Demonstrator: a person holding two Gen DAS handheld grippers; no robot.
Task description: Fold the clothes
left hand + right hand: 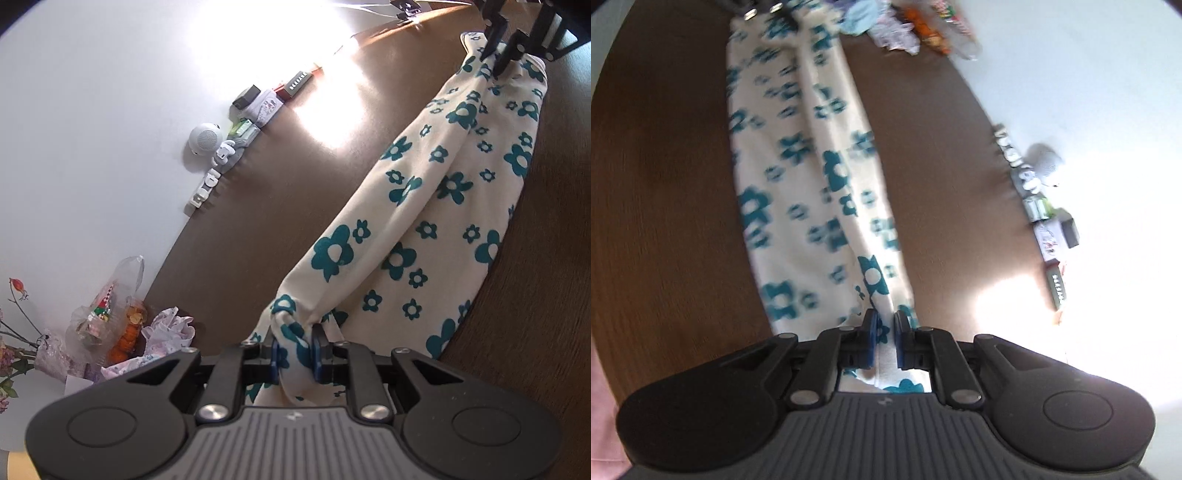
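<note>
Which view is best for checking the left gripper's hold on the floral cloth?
Left wrist view: sharp, and it shows the left gripper with its fingers closed on a bunched end of the floral cloth. The right wrist view is motion-blurred; there the left gripper is only a cropped sliver at the top edge.

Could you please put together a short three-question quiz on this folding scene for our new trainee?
1. True or false: the left claw is shut on one end of the floral cloth.
2. What does the cloth rest on? A) a white sheet B) the brown table C) a basket
3. Fill in: the right claw grips the cloth's ___ end from the left claw.

Key:
1. True; fabric is bunched between its blue pads.
2. B.
3. Opposite; the cloth is stretched lengthwise between the two claws.
</note>
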